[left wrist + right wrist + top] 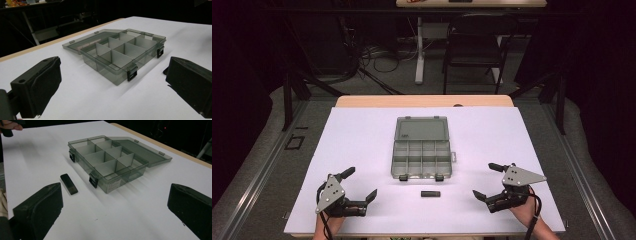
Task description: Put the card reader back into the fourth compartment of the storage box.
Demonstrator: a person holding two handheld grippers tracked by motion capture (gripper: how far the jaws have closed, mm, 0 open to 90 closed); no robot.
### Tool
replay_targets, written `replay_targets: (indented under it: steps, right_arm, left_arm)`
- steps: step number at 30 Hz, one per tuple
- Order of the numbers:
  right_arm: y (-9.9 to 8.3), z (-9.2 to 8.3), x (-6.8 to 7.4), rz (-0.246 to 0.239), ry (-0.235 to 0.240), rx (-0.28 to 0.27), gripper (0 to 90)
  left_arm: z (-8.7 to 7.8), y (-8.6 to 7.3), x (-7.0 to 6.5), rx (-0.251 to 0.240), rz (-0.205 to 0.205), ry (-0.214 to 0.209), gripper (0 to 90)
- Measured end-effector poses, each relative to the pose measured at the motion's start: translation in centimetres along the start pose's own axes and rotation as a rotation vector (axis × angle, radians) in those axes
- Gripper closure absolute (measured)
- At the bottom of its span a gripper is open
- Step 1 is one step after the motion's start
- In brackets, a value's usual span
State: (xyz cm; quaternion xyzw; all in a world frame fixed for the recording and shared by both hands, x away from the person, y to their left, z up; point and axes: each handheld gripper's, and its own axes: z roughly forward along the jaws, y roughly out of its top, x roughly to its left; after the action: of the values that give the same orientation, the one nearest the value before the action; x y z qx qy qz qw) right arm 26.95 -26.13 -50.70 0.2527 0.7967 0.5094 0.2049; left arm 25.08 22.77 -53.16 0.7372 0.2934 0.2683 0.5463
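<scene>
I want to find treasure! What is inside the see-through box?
Nothing: the box lies open, and its compartments, split by dividers, look empty. A small black block lies outside it, on the table.

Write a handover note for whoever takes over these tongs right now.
Left tongs: open, empty, resting on the table's near left.
Right tongs: open, empty, near right.
Box: mid-table, lid folded back flat, compartments look empty.
Black bar: lies on the sheet just in front of the box, between the tongs, untouched.
Done: box is open.
Left: probably pick up the bar, put it in a compartment, and perhaps close the lid.
</scene>
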Motion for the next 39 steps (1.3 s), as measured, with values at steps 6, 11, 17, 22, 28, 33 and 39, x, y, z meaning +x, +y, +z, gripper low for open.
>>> replay_targets:
  steps: [6, 11, 17, 22, 28, 33, 39]
  right_arm:
    - [0.7, 0.9, 0.1, -0.016, 0.030, 0.028, 0.0]
    - [1.3, 1.8, 0.1, -0.027, 0.057, 0.047, 0.0]
    - [1.7, 2.5, 0.3, -0.039, 0.075, 0.059, 0.0]
    - [2.3, 3.7, 0.5, -0.057, 0.103, 0.088, 0.0]
    - [2.9, 4.9, 0.8, -0.078, 0.140, 0.103, 0.0]
    - [3.3, 5.9, 1.1, -0.088, 0.174, 0.120, 0.0]
    - [3.5, 6.8, 1.5, -0.107, 0.201, 0.139, 0.0]
  left_arm:
    - [0.0, 0.0, 0.0, 0.000, 0.005, -0.001, 0.2]
    - [0.0, 0.0, 0.0, 0.001, 0.004, -0.003, 0.3]
    - [0.0, 0.0, 0.0, 0.000, 0.003, -0.002, 0.3]
    - [-0.1, 0.0, 0.0, 0.001, 0.004, -0.003, 0.2]
    - [-0.1, 0.0, 0.0, 0.002, 0.006, -0.004, 0.2]
    - [-0.1, 0.1, 0.0, 0.001, 0.008, -0.004, 0.2]
    - [-0.2, 0.1, 0.0, -0.001, 0.009, -0.006, 0.2]
